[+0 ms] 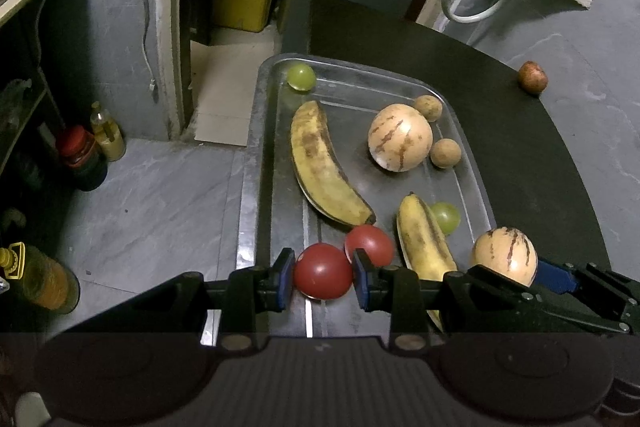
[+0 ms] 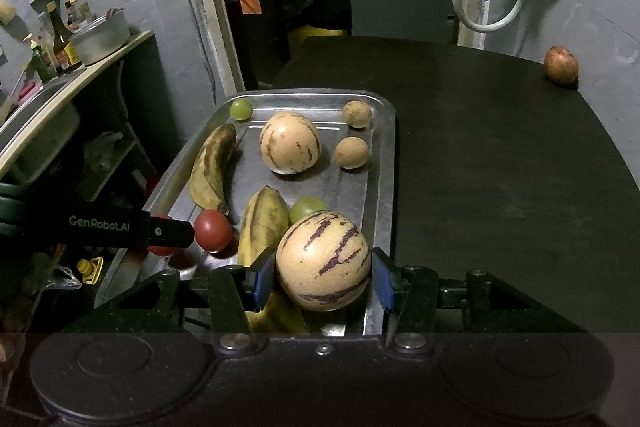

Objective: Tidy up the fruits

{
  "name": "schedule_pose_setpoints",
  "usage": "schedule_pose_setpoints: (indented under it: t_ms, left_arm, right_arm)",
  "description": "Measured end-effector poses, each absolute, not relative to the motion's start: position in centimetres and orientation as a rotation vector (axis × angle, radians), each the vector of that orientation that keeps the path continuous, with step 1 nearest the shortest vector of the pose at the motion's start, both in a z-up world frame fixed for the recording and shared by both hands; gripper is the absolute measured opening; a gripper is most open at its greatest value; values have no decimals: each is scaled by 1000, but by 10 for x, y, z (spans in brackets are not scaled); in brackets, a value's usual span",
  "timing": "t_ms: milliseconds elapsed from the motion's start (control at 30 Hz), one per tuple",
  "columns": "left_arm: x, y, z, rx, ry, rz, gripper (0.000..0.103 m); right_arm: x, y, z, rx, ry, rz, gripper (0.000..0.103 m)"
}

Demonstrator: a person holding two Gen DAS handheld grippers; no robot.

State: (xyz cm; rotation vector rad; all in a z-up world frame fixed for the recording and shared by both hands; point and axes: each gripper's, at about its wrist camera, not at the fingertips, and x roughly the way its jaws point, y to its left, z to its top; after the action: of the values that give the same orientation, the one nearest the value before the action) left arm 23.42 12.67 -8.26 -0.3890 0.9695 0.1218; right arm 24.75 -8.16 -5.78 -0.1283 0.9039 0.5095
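The left hand-held gripper point(image 1: 323, 277) is clamped on a red tomato point(image 1: 323, 271), its blue pads touching both sides of it, at the near left end of the metal tray point(image 1: 256, 131). A second tomato point(image 1: 370, 245) sits just behind and touches the first.

The right hand-held gripper point(image 2: 323, 275) brackets a striped melon point(image 2: 323, 261) at the near right end of the tray point(image 2: 384, 147). Its right pad touches the melon; a thin gap shows at the left pad, so I cannot tell whether the grip is closed on it.

The rest of the fruit lies in the tray. A long banana point(image 1: 320, 167) runs along the left side, close to the rim. A shorter banana point(image 1: 424, 243) lies between the tomatoes and the held melon, with a green grape point(image 1: 446, 217) tucked against it. A second melon point(image 1: 400, 137) sits mid-tray with two small brown fruits point(image 1: 428, 108) point(image 1: 445, 153) beside it by the right rim. Another grape point(image 1: 301, 77) rests in the far left corner.

The tray's left rim runs along the left edge of the dark desk point(image 2: 500, 167), with floor below. To the right of the tray the desk top is wide and bare, apart from one reddish fruit point(image 2: 561, 65) near its far right edge, well away from the tray.
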Motion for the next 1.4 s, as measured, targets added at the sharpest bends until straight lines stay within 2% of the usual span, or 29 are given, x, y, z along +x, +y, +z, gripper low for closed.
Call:
schedule_pose_setpoints:
  t_ms: [233,267,567,733,1100,1267,1400]
  left_arm:
    - [234,129,-84,-405,981,128,34]
    - [233,130,-85,-408,986,130,34]
    - [233,130,-86,-411,991,126,34]
    - [233,131,-86,-412,992,127,35]
    - [232,134,-80,-433,982,131,47]
    - [229,134,-74,-442,964,126,62]
    - [227,131,-69,-434,949,130,68]
  right_arm:
    - [250,-84,-59,-119,908,513,53]
    - [251,-83,-59,-120,910,511,57]
    - [250,-82,-59,-119,910,509,55]
    - [249,-84,-58,-116,908,502,58]
    - [245,-92,-52,-111,890,474,74]
    - [241,-94,-47,-105,874,459,82]
    - [237,-96,-44,-102,868,441,86]
